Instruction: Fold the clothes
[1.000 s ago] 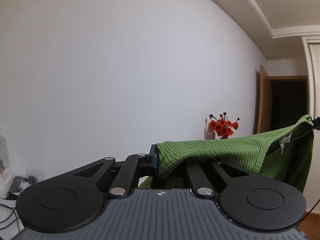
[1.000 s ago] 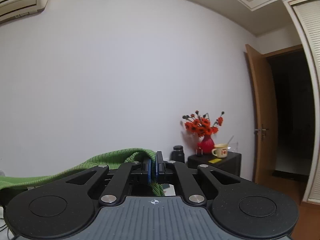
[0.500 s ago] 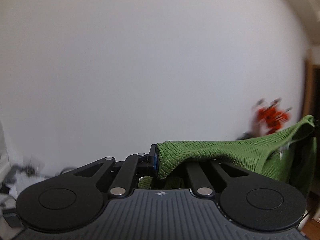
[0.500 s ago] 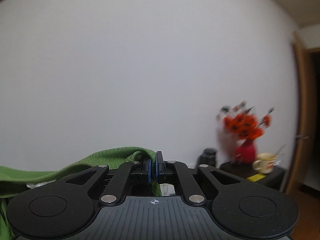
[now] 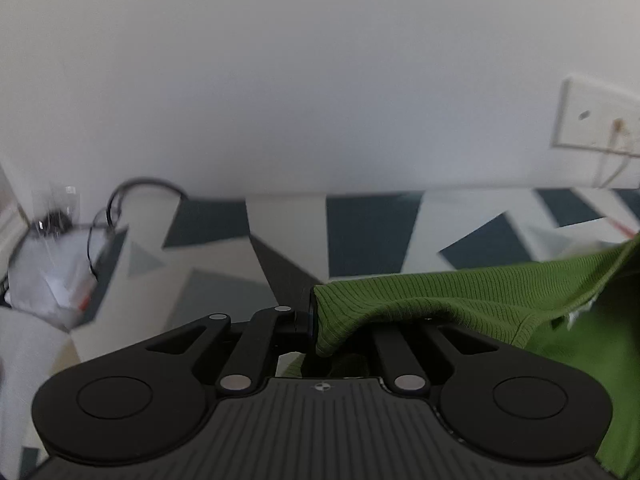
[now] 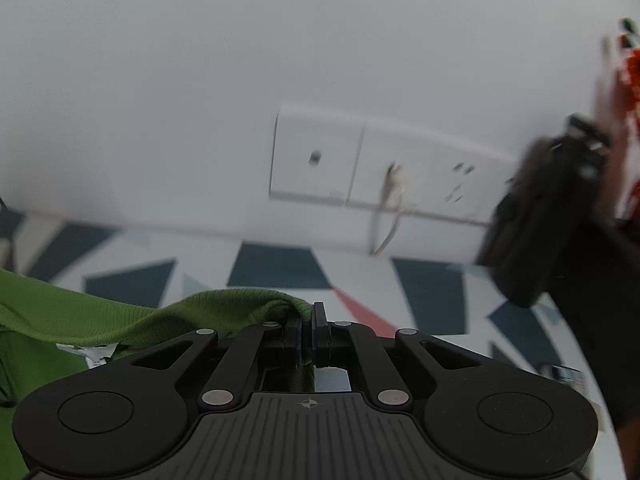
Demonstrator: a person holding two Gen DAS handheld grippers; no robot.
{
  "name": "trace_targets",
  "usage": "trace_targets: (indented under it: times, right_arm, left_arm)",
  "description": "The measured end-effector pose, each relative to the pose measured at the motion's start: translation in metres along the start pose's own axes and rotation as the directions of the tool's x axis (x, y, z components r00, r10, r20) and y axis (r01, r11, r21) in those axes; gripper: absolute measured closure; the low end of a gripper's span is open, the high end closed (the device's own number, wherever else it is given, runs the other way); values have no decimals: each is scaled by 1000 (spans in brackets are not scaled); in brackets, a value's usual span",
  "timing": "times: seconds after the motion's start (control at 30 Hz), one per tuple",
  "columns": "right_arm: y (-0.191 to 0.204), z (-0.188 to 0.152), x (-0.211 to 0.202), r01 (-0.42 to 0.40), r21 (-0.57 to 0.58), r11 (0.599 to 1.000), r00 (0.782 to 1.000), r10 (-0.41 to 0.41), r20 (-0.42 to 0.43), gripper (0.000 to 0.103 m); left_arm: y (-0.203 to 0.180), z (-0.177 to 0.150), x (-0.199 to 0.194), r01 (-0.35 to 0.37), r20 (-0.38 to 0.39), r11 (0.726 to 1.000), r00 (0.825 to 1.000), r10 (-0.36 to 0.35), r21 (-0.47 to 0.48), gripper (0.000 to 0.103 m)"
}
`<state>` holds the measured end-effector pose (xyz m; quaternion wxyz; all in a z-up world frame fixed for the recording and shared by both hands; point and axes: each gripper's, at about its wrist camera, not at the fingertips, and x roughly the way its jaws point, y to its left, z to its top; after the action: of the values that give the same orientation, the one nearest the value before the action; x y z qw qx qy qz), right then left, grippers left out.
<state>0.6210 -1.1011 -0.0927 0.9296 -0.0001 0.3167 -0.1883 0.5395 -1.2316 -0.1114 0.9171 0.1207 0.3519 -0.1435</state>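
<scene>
A green ribbed garment (image 5: pixel 460 300) is stretched between my two grippers above a surface with a white, dark blue and grey geometric pattern (image 5: pixel 360 232). In the left wrist view my left gripper (image 5: pixel 314 320) is shut on one top corner, and the cloth drapes over its right finger and runs off to the right. My right gripper (image 6: pixel 307 328) is shut on the other corner of the green garment (image 6: pixel 120 320), which trails to the left with a white label showing below the edge.
A white wall with socket plates (image 6: pixel 360 168) and a thin cable rises just behind the patterned surface (image 6: pixel 280 268). A dark object (image 6: pixel 552 216) and red flowers (image 6: pixel 630 68) stand at the right. Clear bags and black cables (image 5: pixel 60 248) lie at the left.
Both grippers have swung downward and toward the wall, still holding the garment. Ceiling and door have left the views; the patterned surface and the wall sockets now show.
</scene>
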Motion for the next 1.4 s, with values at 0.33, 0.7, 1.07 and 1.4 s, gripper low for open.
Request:
trace_targets:
  times: [0.33, 0.7, 1.07, 1.4]
  right_arm:
    - [23, 13, 58, 15, -28, 999, 998, -17, -56, 97]
    - [-8, 7, -6, -24, 143, 989, 998, 33, -62, 27]
    - [-31, -122, -184, 92, 368, 925, 989, -44, -138, 26]
    - [-72, -214, -318, 279, 564, 777, 959, -194, -208, 26]
  left_arm:
    - [-9, 25, 54, -93, -140, 994, 985, 100, 55, 42]
    - [49, 8, -39, 111, -178, 993, 979, -104, 29, 15]
    - [84, -140, -158, 123, -226, 991, 968, -106, 61, 15]
    - [107, -213, -201, 82, -278, 992, 959, -51, 100, 15]
